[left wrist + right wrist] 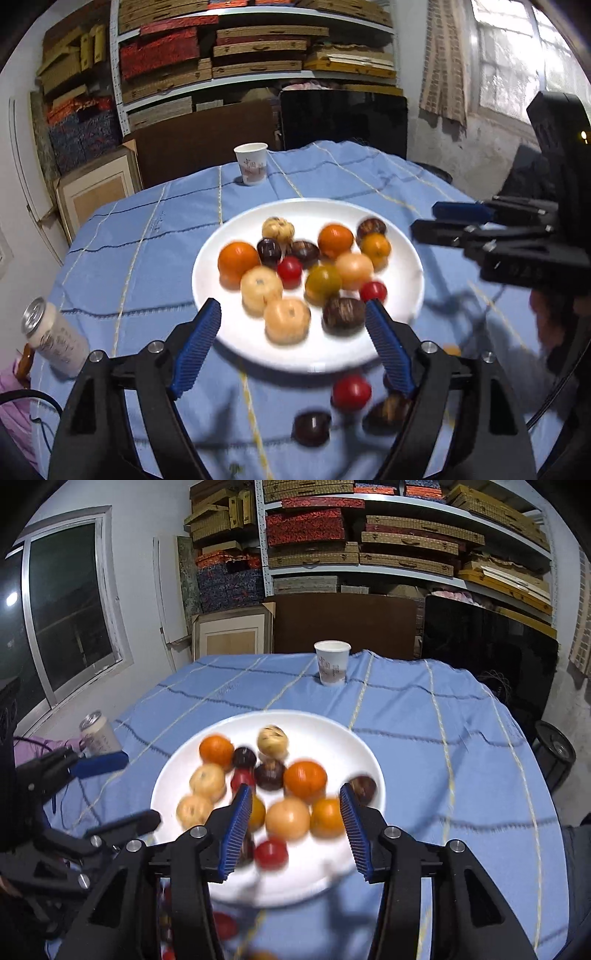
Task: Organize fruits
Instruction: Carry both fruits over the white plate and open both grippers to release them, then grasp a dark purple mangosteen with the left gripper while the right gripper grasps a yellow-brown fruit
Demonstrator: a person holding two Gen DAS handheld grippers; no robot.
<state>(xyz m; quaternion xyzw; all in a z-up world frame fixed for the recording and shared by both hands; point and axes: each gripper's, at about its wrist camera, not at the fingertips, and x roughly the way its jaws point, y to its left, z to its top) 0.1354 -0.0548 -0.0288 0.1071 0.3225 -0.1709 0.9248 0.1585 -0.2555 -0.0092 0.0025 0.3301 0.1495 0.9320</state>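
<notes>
Left wrist view: the left tool (291,325) hangs over the near rim of the white plate (221,332) with its blue pads spread wide and nothing between them; it is released. The plate sits near the middle of the worktop (147,236), which is covered by a blue checked cloth, and it carries a loose pile of fruits: oranges, pale round fruits, small red ones and dark brown ones. Several fruits are still off the plate, toward the near edge of the worktop: a red fruit (351,392) and two dark fruits (312,428) lie on the cloth just below the left tool. Right wrist view: the right tool (291,830) is also over the near part of the plate, its pads partly spread, with fruits visible behind the gap but none pressed between the pads; it is released. A paper cup (332,662) stands near the far edge and a can (51,336) near the left edge. Risks, as a judgement: the fruits are round and lie loose, so a pad that descends off-centre may push one sideways and set it rolling toward the near edge. The pile is crowded, so closing on one fruit may nudge neighbours off the rim. Both tools work close together over the same plate and may collide.
</notes>
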